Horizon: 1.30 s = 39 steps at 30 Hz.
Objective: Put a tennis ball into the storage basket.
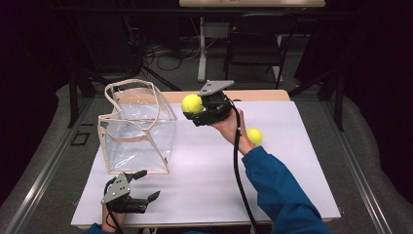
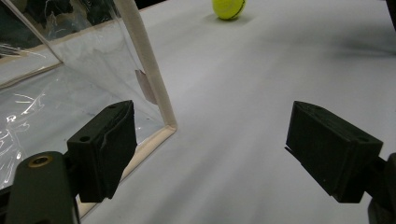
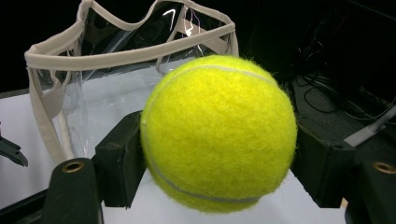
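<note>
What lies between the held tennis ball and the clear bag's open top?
Nothing: in the high view only bare white table separates the tennis ball, clamped in the right gripper, from the clear bag.

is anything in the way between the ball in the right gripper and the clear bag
Nothing visible. The tennis ball, clamped in the right hand-held gripper, is raised beside the clear bag, with open air up to the bag's open top.
</note>
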{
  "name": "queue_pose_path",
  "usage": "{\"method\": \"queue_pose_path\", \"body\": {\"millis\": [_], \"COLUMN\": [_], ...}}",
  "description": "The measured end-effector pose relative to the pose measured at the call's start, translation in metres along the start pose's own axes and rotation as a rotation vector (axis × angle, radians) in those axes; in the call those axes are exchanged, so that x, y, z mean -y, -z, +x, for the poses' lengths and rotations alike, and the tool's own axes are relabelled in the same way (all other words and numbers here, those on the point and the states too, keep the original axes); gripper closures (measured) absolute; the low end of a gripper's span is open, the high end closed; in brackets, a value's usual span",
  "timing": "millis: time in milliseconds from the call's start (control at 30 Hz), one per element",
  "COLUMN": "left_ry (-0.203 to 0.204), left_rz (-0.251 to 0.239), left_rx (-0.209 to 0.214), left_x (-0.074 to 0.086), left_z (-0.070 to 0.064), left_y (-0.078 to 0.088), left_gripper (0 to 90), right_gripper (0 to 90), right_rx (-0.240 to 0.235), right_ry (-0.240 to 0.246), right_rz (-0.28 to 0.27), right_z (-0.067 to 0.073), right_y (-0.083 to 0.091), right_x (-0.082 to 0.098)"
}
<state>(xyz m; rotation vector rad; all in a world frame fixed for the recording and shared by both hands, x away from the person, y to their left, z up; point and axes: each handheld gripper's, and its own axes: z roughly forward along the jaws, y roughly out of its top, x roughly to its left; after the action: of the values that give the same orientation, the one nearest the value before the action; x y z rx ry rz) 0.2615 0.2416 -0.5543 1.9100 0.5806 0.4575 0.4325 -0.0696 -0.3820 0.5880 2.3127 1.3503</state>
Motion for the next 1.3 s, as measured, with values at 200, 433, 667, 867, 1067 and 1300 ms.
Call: {"method": "queue_pose_path", "body": {"millis": [200,433,667,867,1067,1300], "left_ry": [0.000,-0.001,-0.001,0.004,0.004,0.002], "left_rz": [-0.001,-0.002,-0.004,-0.007,-0.009,-0.011], "left_rx": [-0.001,-0.001,0.000,-0.005,0.003,-0.003], "left_x": [0.000,0.000,0.000,0.000,0.000,0.000], "left_z": [0.000,0.000,0.000,0.000,0.001,0.001], "left_y": [0.000,0.000,0.000,0.000,0.000,0.001], "left_gripper": [16.2,16.2,16.2,16.2,16.1,16.2], "right_gripper": [26.2,26.2,26.2,26.2,26.2,26.2], "right_rx": [-0.002,-0.004,-0.013,-0.018,-0.022,-0.030], "right_ry": [0.003,0.004,0.008,0.010,0.012,0.014], "right_rz": [0.003,-0.007,-0.012,-0.018,-0.019,-0.026], "right_z": [0.000,-0.001,0.000,0.000,0.001,0.002], "right_y": [-0.004,-0.006,-0.009,-0.012,-0.015,-0.017], "right_x": [-0.003,-0.011,-0.018,-0.025,-0.031,-0.036]}}
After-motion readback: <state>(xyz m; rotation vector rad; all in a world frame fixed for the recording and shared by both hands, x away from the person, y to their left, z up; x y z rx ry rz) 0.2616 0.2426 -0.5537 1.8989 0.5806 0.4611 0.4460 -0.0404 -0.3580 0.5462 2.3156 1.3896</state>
